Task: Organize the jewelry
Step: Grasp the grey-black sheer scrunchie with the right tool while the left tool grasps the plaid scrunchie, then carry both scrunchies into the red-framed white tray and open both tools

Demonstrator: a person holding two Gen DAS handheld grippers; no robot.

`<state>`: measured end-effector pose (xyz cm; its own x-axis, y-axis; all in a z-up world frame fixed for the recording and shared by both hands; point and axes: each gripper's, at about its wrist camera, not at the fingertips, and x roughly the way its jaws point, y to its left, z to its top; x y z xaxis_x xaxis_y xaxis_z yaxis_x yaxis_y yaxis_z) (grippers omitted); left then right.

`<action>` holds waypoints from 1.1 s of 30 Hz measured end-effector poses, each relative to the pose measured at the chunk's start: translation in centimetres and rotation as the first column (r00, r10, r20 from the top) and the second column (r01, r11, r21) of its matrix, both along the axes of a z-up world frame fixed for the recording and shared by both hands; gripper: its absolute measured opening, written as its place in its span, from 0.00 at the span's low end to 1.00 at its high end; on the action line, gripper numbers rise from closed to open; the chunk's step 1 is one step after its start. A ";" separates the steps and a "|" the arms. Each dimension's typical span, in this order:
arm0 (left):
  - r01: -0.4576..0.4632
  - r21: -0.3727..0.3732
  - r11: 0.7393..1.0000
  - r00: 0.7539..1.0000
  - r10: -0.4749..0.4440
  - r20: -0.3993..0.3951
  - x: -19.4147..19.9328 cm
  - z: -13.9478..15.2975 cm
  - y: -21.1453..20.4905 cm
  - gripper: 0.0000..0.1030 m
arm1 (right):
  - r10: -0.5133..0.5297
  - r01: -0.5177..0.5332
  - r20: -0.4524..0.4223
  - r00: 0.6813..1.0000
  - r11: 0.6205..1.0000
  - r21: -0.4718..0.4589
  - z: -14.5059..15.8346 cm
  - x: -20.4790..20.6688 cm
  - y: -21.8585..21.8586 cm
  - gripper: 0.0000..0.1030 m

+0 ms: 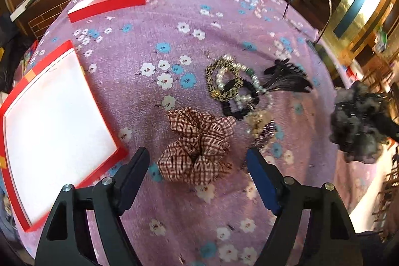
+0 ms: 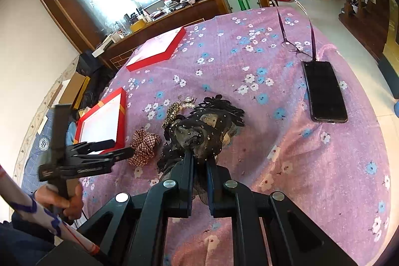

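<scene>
Right hand-held gripper (image 2: 199, 156) pinches the black lace scrunchie (image 2: 199, 131); left hand-held gripper (image 1: 197, 161), jaws spread, points at the plaid scrunchie (image 1: 197, 146)

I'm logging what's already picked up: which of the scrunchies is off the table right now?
The sheer black scrunchie, pinched in the right gripper. The plaid scrunchie and leopard-print scrunchie lie on the cloth; the left gripper is open.

Both grippers are matte black plastic with triangular cut-outs in their frames and round silver screws at the joints. The left gripper (image 1: 198, 165) has blue pads (image 1: 261, 181) inside its fingers. The person's left hand (image 2: 63, 201) has bare skin, with a white sleeve (image 2: 37, 213) marked blue and red.
</scene>
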<state>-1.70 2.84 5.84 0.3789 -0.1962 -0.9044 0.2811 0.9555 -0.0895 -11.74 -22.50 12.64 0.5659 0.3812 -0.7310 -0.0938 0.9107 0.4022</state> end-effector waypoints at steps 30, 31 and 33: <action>-0.107 -0.089 0.990 0.990 0.114 0.081 -2.5 4.6 4.8 0.12 | 0.157 -0.156 0.018 0.987 0.987 -0.029 1.2 1.9 6.4 0.09; -0.125 -0.091 0.988 0.988 0.132 0.085 -2.6 4.8 5.7 0.12 | 0.173 -0.172 0.019 0.985 0.985 -0.027 1.3 2.1 7.1 0.10; -0.157 -0.092 0.983 0.982 0.165 0.090 -2.9 5.0 7.4 0.12 | 0.214 -0.214 0.020 0.977 0.977 -0.021 1.5 2.7 8.9 0.10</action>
<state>-4.57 10.26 10.87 0.4970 -0.1996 -0.8445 0.1354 0.9791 -0.1518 -9.01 -13.59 14.18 0.4887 0.4813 -0.7277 -0.2958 0.8761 0.3808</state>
